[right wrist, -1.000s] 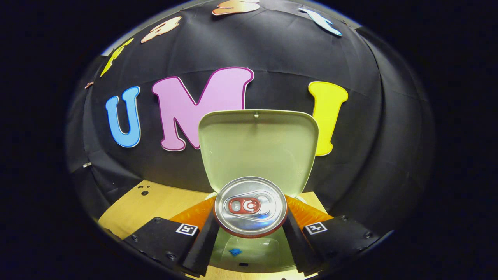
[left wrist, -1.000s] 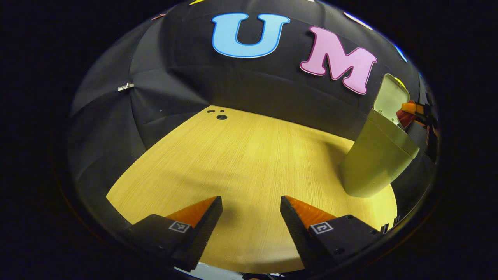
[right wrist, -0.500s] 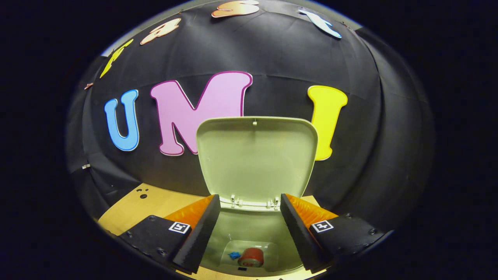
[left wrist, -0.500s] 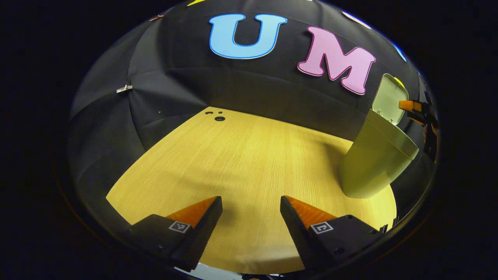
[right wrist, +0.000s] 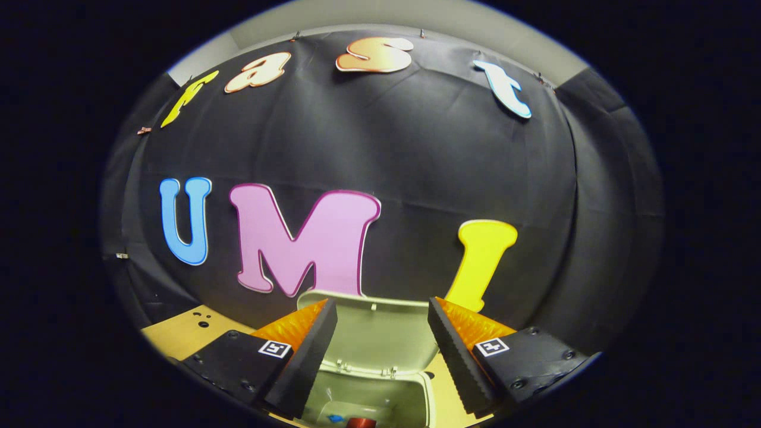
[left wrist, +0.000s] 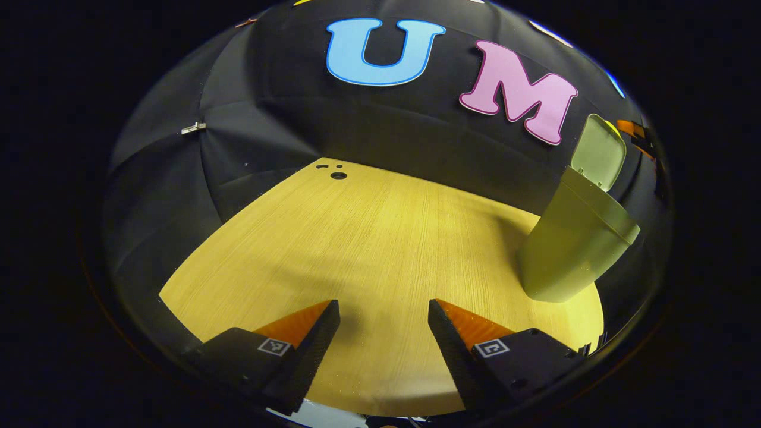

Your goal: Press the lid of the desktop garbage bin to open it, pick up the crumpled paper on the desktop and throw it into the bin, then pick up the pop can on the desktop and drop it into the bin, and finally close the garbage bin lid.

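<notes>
From the right gripper view I look down into the garbage bin (right wrist: 410, 392), whose lid (right wrist: 380, 333) stands raised on its hinge at the far rim, its inner face turned toward me. At the bottom of the bin I see a red end of the pop can (right wrist: 361, 422); so little of it shows that I cannot tell which way its long axis runs. Beside it lies a small blue scrap (right wrist: 336, 418). My right gripper (right wrist: 382, 342) is spread wide above the bin's mouth, holding nothing and touching nothing.

From the left gripper view I get the bin (left wrist: 574, 244) from outside: it stands upright near the right end of the wooden desktop (left wrist: 368, 255), its long axis vertical, flaring toward the top, with the lid (left wrist: 601, 151) tilted up and back. My left gripper (left wrist: 384, 339) hangs low over the desktop, well apart from the bin, its fingers parted and empty. Near the desktop's far edge I see small dark holes (left wrist: 336, 173).
</notes>
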{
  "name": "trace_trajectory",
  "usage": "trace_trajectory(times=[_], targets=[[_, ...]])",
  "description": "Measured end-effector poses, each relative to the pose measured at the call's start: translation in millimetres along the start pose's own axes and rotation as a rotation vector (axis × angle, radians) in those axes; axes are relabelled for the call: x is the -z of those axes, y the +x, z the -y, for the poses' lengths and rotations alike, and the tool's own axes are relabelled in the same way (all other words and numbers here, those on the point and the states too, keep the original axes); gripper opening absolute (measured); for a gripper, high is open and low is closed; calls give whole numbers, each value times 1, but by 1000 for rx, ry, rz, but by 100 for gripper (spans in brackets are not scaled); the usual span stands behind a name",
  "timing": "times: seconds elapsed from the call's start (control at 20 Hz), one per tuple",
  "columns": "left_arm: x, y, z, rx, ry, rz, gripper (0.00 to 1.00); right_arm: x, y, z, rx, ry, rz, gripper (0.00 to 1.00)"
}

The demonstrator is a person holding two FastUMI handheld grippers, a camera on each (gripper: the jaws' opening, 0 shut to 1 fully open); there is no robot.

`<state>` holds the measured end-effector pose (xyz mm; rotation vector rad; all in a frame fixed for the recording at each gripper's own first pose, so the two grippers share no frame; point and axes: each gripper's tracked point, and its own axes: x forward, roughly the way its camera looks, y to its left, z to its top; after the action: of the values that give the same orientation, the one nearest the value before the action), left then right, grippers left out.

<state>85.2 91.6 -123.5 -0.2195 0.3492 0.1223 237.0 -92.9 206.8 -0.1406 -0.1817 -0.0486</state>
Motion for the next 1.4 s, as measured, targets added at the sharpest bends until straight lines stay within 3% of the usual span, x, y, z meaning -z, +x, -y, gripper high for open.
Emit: trace_trajectory(times=[0.3, 0.85, 1.05, 1.4], targets=[[4, -2, -1, -3, -10, 1, 96, -20, 28, -6, 21, 42, 39, 97], [10, -17, -28, -68, -44, 3, 96, 14, 73, -7, 49, 102, -38, 97], [8, -16, -23, -60, -37, 2, 96, 26, 72, -1, 53, 148, -93, 98], [1, -14, 3, -4, -16, -2, 96, 32, 35, -8, 39, 136, -122, 98]])
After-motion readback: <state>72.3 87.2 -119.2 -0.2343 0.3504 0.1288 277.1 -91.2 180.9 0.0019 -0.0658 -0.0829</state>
